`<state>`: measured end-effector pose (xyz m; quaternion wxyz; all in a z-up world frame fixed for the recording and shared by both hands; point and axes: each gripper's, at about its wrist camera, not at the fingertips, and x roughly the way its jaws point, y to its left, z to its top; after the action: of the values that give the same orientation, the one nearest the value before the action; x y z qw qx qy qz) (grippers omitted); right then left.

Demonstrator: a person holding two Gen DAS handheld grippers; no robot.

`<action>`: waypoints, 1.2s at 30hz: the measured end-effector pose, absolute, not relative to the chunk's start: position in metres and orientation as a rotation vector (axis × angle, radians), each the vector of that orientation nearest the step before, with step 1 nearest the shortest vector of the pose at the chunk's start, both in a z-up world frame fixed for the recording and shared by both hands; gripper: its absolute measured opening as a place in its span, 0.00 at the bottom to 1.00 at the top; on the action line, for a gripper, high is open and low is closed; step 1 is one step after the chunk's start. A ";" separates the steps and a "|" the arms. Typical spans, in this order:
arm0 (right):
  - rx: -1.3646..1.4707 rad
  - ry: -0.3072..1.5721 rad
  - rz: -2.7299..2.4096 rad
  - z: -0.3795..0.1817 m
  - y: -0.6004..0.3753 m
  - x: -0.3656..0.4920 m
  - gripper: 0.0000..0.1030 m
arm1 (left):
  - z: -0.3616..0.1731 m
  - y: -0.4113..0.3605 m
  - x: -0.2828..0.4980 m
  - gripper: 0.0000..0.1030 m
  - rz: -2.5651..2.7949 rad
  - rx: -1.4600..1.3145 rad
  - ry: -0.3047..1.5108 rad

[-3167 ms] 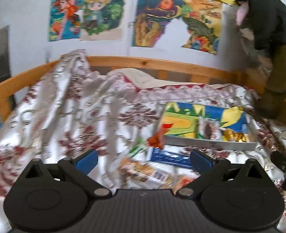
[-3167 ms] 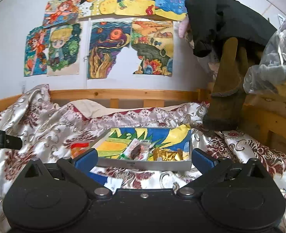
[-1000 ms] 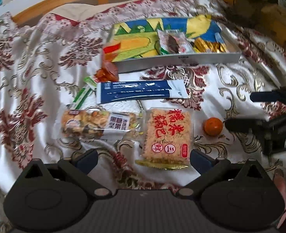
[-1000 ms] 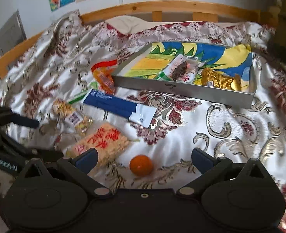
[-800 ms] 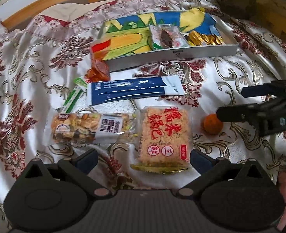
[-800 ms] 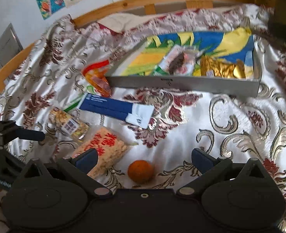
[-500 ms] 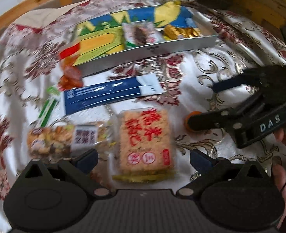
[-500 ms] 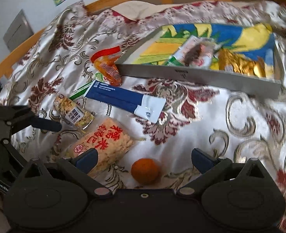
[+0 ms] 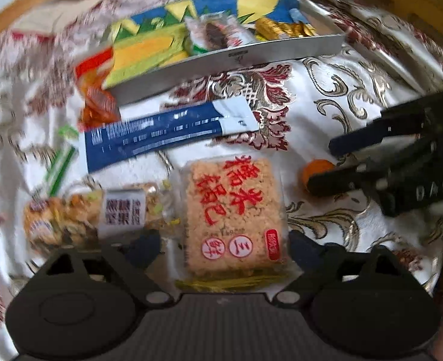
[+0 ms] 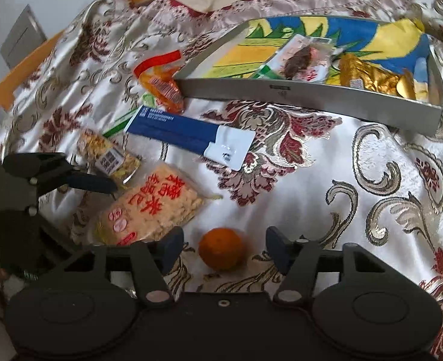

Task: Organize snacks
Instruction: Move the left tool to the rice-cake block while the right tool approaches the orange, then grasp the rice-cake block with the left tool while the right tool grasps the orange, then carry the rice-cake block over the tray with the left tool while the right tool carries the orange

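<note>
A square rice-cracker pack with red characters (image 9: pixel 233 210) lies on the bedspread between the open fingers of my left gripper (image 9: pixel 224 245). It also shows in the right wrist view (image 10: pixel 149 207). A small orange (image 10: pixel 221 252) sits between the open fingers of my right gripper (image 10: pixel 223 245); it also shows in the left wrist view (image 9: pixel 313 170). A nut bar (image 9: pixel 83 216), a long blue pack (image 9: pixel 167 132) and an orange-red pouch (image 9: pixel 96 102) lie nearby. The grey tray (image 10: pixel 311 94) holds a plum packet (image 10: pixel 299 57) and gold wrappers (image 10: pixel 368 78).
The floral satin bedspread (image 10: pixel 356 180) covers the bed. A wooden bed rail (image 10: pixel 35 60) runs along the back and left. A green-white sachet (image 9: pixel 57 171) lies left of the blue pack. The right gripper's body (image 9: pixel 401 162) reaches in at the right of the left wrist view.
Both grippers have tilted down from the wall and moved in low over the snacks. The left has closed in around the rice-cracker pack, the right around the orange, its fingers now narrower.
</note>
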<state>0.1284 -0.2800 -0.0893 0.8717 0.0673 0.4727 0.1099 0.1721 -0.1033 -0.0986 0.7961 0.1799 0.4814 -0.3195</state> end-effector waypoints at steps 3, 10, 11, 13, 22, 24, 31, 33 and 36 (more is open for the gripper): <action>0.108 1.001 0.240 -0.092 -0.275 0.128 0.56 | -0.099 -0.099 0.174 0.76 -0.696 0.320 1.060; 0.067 1.001 0.235 -0.095 -0.271 0.128 0.50 | -0.100 -0.103 0.170 0.77 -0.694 0.348 1.038; 0.055 1.002 0.240 -0.096 -0.269 0.127 0.50 | -0.099 -0.104 0.169 0.77 -0.696 0.349 1.035; 0.030 1.007 0.239 -0.098 -0.265 0.127 0.50 | -0.100 -0.104 0.169 0.77 -0.701 0.361 1.032; 0.027 1.013 0.193 -0.096 -0.270 0.129 0.34 | -0.103 -0.107 0.168 0.74 -0.718 0.389 1.006; 0.001 1.002 0.190 -0.094 -0.267 0.127 0.34 | -0.102 -0.106 0.170 0.74 -0.718 0.370 1.009; -0.004 0.950 0.160 -0.087 -0.271 0.125 0.34 | -0.095 -0.108 0.163 0.74 -0.706 0.364 0.992; 0.001 0.923 0.151 -0.083 -0.274 0.124 0.34 | -0.091 -0.108 0.160 0.74 -0.702 0.354 0.982; 0.000 0.878 0.133 -0.077 -0.277 0.123 0.34 | -0.086 -0.107 0.158 0.74 -0.707 0.325 0.965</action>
<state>0.1234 -0.2768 -0.0769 0.9030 0.0000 0.4248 0.0645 0.1579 -0.1072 -0.0858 0.8139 0.1524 0.4523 -0.3313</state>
